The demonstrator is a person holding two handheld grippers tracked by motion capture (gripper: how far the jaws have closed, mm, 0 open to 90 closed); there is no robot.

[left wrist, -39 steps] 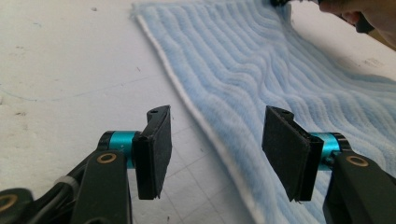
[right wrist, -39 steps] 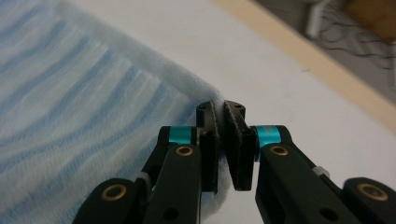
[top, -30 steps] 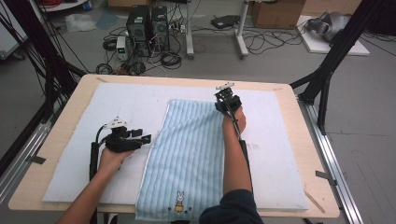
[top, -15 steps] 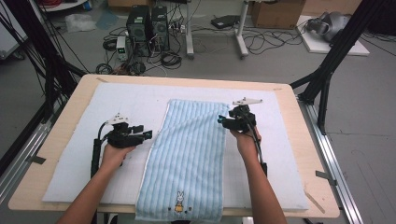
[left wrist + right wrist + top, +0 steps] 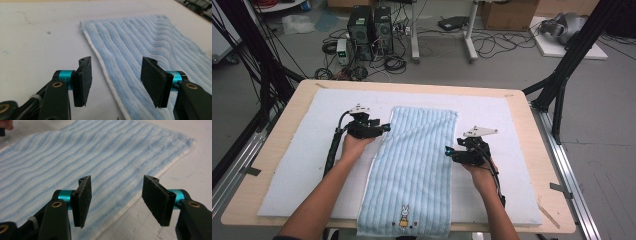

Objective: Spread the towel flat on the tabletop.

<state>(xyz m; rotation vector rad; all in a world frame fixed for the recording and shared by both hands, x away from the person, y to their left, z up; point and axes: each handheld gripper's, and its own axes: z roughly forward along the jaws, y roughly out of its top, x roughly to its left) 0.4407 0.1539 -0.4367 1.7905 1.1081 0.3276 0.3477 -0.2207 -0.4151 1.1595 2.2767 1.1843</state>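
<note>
Both grippers have shifted since the earlier frames: the right gripper [image 5: 448,151] has come down from the towel's far end to the middle of its right edge, its jaws just opening with nothing between them, while the left gripper [image 5: 387,127] has moved up to the left edge near the far corner. Lying flat at the centre of the high view, the blue striped towel [image 5: 414,165] rests on a white mat [image 5: 307,155] covering the wooden table [image 5: 277,150]. Each gripper's jaws stand apart and empty, astride the towel's white hem
</note>
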